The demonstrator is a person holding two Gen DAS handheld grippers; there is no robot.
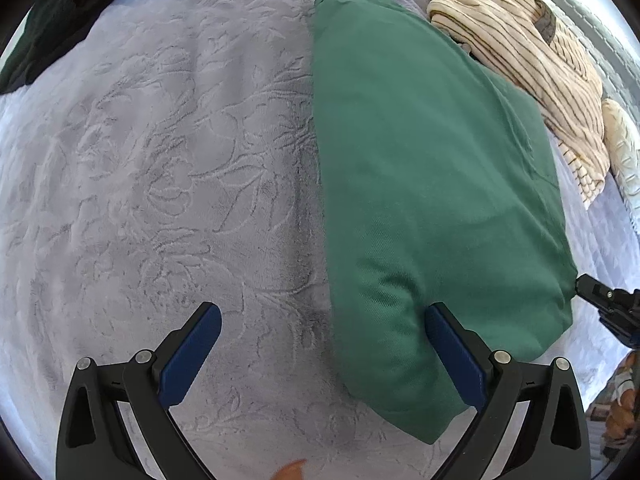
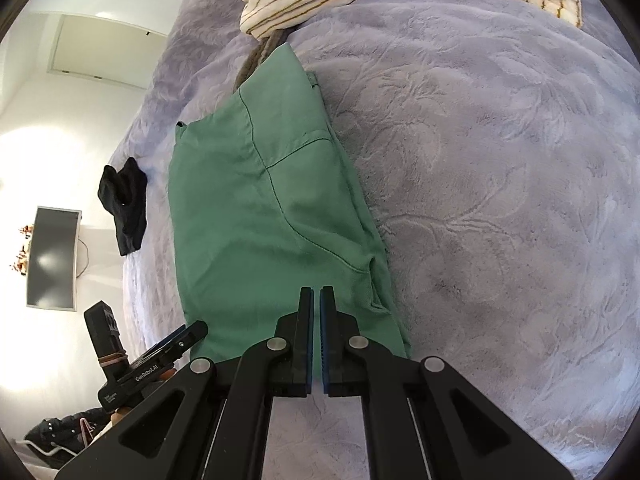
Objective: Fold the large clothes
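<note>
The folded green trousers lie on the lavender embossed bedspread, long axis running away from both cameras toward the striped cream garment. The left gripper is spread wide, nothing pinched, one finger over the near end of the trousers. The right gripper is pressed together, empty

Lavender embossed bedspread fills the frame, a monitor at left, white wardrobe upper left.
</note>
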